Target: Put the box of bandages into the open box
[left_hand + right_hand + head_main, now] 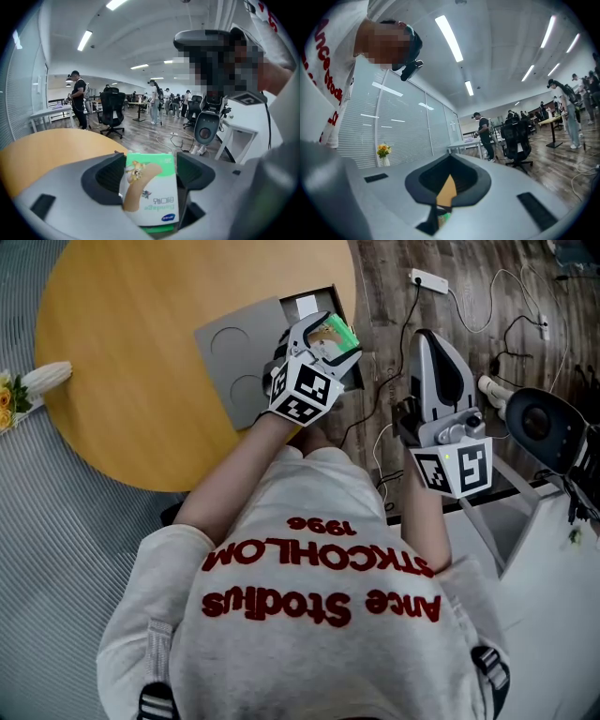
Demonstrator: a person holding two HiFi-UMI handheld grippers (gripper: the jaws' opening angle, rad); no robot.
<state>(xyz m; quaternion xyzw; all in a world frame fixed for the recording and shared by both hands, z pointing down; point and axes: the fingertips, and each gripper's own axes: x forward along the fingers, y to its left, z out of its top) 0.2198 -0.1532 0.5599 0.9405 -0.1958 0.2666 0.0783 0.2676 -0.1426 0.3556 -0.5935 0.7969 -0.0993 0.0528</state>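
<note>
The box of bandages (331,334) is green and white with a plaster pictured on it. My left gripper (328,343) is shut on it and holds it above the open grey box (311,304) at the round table's right edge. In the left gripper view the box of bandages (151,190) sits upright between the two dark pads of the left gripper (150,174). My right gripper (428,338) hangs over the wooden floor to the right of the table, shut with nothing in it. In its own view the right gripper (449,185) has its jaws closed together.
The open box's grey lid flap (234,357) lies flat on the round wooden table (141,352). A vase with flowers (28,385) stands at the table's left edge. Cables and a power strip (429,279) lie on the floor; a white desk (553,559) stands at right.
</note>
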